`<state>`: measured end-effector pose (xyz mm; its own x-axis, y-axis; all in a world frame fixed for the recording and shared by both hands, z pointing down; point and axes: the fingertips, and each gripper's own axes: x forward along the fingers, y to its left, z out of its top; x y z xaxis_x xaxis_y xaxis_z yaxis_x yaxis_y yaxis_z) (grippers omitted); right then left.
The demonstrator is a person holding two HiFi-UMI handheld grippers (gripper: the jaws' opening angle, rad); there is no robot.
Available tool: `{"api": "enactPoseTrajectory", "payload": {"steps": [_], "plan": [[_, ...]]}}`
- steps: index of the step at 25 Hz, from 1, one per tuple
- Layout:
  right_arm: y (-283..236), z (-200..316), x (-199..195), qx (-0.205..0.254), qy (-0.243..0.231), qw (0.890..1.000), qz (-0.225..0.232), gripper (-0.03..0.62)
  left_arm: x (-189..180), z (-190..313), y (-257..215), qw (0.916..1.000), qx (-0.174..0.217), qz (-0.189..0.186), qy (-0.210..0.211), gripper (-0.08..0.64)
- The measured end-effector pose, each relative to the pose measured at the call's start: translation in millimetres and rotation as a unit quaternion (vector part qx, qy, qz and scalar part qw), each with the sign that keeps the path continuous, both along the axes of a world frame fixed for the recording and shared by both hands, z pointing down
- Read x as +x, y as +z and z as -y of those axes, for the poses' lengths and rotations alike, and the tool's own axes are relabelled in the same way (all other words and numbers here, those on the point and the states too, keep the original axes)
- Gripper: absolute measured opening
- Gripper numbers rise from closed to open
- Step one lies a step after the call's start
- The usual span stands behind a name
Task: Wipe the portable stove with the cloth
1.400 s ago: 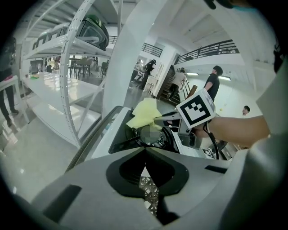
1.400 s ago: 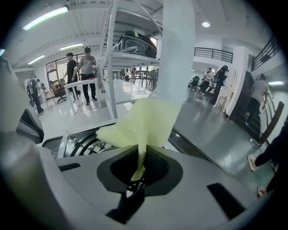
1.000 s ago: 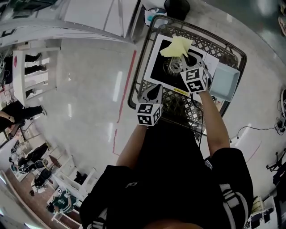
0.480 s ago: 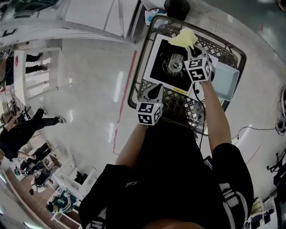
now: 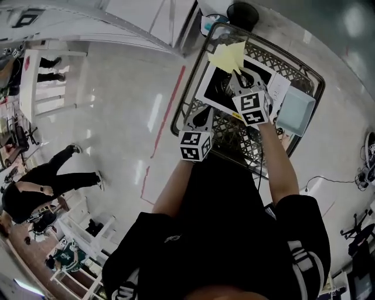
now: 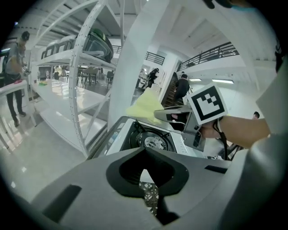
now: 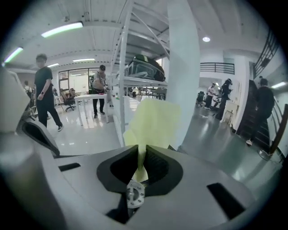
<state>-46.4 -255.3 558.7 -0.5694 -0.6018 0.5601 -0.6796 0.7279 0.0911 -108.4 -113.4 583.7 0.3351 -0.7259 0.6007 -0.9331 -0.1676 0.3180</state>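
The portable stove point(image 5: 218, 94), white-edged with a black top and round burner, lies in a wire cart point(image 5: 186, 99). My right gripper point(image 5: 238, 78) is shut on a yellow cloth point(image 5: 228, 55), which hangs over the stove's far edge. In the right gripper view the cloth point(image 7: 153, 121) rises from between the closed jaws of that gripper point(image 7: 141, 155). My left gripper point(image 5: 203, 119) hovers at the cart's near rim, shut and holding nothing. From the left gripper point(image 6: 144, 170) view, the stove point(image 6: 150, 140) sits ahead, with the cloth point(image 6: 145, 108) and the right gripper point(image 6: 173, 114) above it.
A light blue tray point(image 5: 295, 111) rests at the cart's right side. A black round object point(image 5: 243, 12) stands beyond the cart. White shelving point(image 6: 81, 90) runs to the left. A red line point(image 5: 167, 111) marks the shiny floor, and a person point(image 5: 47, 179) walks far left.
The right gripper swept the cloth to the stove's far right corner, then back toward the far left edge. The left gripper stayed at the cart rim.
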Motion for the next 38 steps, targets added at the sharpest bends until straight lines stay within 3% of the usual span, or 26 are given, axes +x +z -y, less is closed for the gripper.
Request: {"api": "enactPoseTrajectory", "payload": {"steps": [6,11,14,19,23,32,38], "plan": [[-18,-60,-58,-0.003,-0.074,0.997,-0.007,0.029,-37,-31,-9,0.9999,-0.001,-0.008,-0.015,0.017],[-3,-98,-98,-0.021,-0.131,0.991,-0.028,0.029,-71,-43,-10,0.9987,0.006,-0.019,-0.046,0.018],[17,-117,-117,-0.023,-0.183,0.98,-0.075,0.029,-86,-48,-5,0.9972,0.004,-0.027,-0.069,0.018],[56,-149,-140,-0.026,-0.268,0.951,-0.15,0.029,-102,-58,1,0.9955,-0.002,-0.034,-0.088,0.018],[76,-149,-144,-0.043,-0.274,0.946,-0.168,0.029,-112,-60,6,0.9944,-0.007,-0.036,-0.099,0.018],[90,-127,-157,-0.033,-0.263,0.944,-0.197,0.029,-122,-50,17,0.9937,-0.02,-0.04,-0.103,0.018],[91,-96,-155,-0.041,-0.224,0.952,-0.205,0.029,-122,-36,19,0.9953,-0.021,-0.038,-0.087,0.018]]}}
